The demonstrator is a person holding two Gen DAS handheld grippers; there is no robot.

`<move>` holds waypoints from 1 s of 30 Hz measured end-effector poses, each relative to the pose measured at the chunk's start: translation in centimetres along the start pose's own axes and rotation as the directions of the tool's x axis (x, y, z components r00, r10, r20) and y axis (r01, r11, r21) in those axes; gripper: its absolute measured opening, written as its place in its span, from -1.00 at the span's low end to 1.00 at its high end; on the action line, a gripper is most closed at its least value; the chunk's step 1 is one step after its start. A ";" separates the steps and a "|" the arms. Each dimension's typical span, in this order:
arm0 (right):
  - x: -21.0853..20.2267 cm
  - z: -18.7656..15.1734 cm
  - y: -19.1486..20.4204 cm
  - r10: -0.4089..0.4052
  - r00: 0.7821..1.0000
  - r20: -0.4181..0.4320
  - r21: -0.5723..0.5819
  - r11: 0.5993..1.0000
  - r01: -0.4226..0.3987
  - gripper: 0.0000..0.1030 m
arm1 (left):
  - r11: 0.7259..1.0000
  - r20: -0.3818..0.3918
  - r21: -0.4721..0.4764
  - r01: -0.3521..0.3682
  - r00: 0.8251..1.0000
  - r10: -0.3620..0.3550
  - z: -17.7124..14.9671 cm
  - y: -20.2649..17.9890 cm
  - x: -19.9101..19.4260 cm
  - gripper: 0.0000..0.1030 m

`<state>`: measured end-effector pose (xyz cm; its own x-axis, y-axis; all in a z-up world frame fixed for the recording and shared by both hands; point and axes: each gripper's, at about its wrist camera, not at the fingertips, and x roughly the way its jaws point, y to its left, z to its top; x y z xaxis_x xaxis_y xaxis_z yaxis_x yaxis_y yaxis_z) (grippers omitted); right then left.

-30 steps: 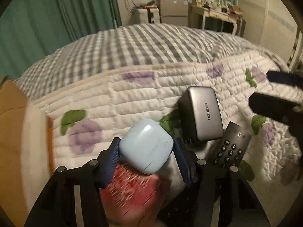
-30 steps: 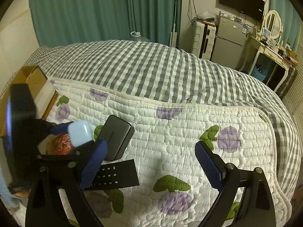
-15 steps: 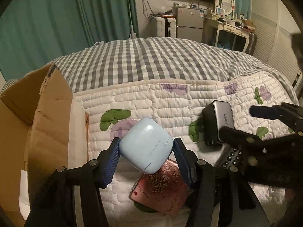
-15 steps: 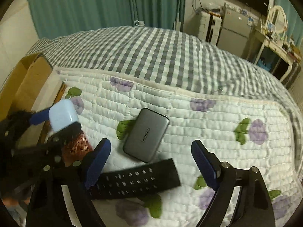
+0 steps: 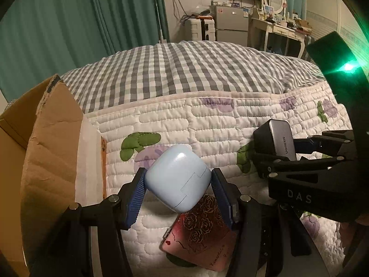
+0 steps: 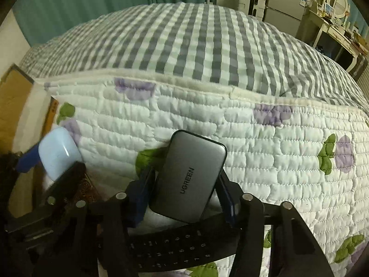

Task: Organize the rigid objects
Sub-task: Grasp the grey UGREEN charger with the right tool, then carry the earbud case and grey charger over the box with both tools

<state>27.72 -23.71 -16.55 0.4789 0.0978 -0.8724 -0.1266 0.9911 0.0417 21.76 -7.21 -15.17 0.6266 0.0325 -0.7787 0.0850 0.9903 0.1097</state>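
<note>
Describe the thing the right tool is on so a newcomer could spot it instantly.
On the white floral quilt, just beyond the black remote, sits a grey charger between the right tool fingers. It alone is a flat, rounded grey slab printed UGREEN; the earbud case nearby is pale blue.

The black keypad remote control (image 6: 175, 249) is partly hidden (behind gripper arms); the open brown cardboard box (image 5: 34, 161) is cropped left.
</note>
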 end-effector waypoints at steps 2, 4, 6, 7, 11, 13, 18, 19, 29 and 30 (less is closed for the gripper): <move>-0.1 -0.2 0.2 0.005 1.000 0.002 -0.015 1.000 -0.005 -0.05 | 1.000 -0.004 -0.001 -0.002 1.000 0.002 0.0 0.0 0.0 0.11; -0.5 -0.7 0.1 0.019 1.000 0.010 -0.020 1.000 -0.019 -0.12 | 1.000 -0.005 -0.003 -0.006 1.000 0.006 -0.1 -0.2 -0.3 0.11; -1.2 -1.3 -0.1 0.030 0.999 0.029 -0.027 0.999 -0.029 -0.14 | 1.000 0.001 -0.001 -0.011 1.000 0.011 0.0 -0.4 -0.9 0.11; -1.9 -2.0 -0.5 0.030 0.999 0.040 -0.036 0.999 -0.029 -0.17 | 1.000 0.003 0.000 -0.011 1.000 0.011 0.0 -0.5 -1.1 0.11; -3.8 -3.6 -0.4 0.001 0.997 0.078 -0.091 0.996 0.006 -0.20 | 1.000 0.011 -0.002 -0.012 1.000 0.012 0.2 -0.9 -2.3 0.11; -4.7 -4.4 -0.5 -0.005 0.995 0.103 -0.098 0.995 0.015 -0.20 | 1.000 0.014 -0.004 -0.007 1.000 0.007 0.2 -1.0 -2.9 0.11; -8.3 -5.6 -1.1 -0.008 0.984 0.178 -0.096 0.995 0.026 -0.20 | 1.000 0.035 -0.005 -0.007 0.999 0.007 0.4 -1.4 -4.9 0.11; -8.9 -5.6 -0.9 -0.011 0.981 0.196 -0.099 0.995 0.031 -0.20 | 1.000 0.040 -0.007 -0.008 0.999 0.008 0.4 -1.5 -5.4 0.11; -15.0 -7.2 1.6 -0.038 0.947 0.318 -0.070 0.995 0.064 -0.20 | 0.998 0.142 -0.040 0.044 0.989 -0.038 0.3 0.4 -12.7 0.11; -16.0 -7.5 1.8 -0.038 0.942 0.334 -0.061 0.996 0.061 -0.20 | 0.998 0.150 -0.044 0.051 0.988 -0.044 0.3 0.8 -13.3 0.11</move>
<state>13.33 -24.19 -6.13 0.7458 0.0851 -0.6607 -0.1496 0.9879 -0.0415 13.71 -6.92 -4.55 0.7315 -0.0316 -0.6811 0.0830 0.9956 0.0430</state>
